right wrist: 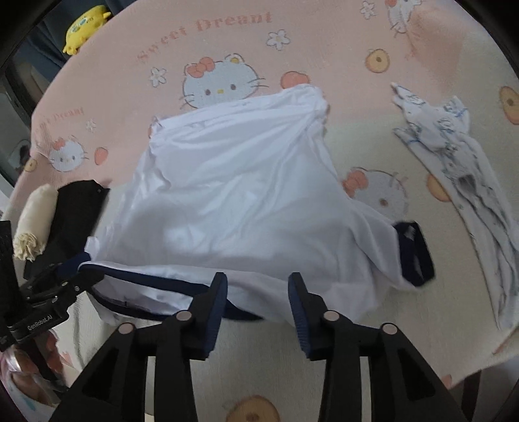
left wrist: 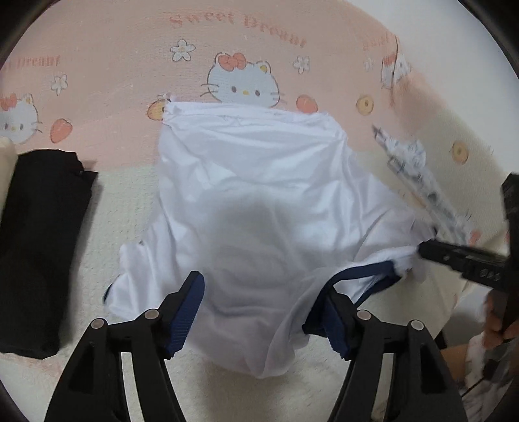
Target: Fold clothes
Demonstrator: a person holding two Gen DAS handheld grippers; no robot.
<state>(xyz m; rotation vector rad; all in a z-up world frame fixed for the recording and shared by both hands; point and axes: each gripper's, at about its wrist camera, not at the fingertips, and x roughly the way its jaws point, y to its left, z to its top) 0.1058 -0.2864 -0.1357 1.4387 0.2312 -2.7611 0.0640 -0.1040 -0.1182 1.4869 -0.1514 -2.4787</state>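
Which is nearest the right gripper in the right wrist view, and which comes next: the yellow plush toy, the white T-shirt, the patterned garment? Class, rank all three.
1. White T-shirt: right at the right gripper, spread just ahead of it.
2. Patterned garment: off to the right, on the blanket.
3. Yellow plush toy: far upper left, beyond the blanket's edge.

The shirt (right wrist: 233,194) lies mid-blanket (right wrist: 129,65), folded garment (right wrist: 74,214) to its left (touching), crumpled garment (right wrist: 454,162) well right.
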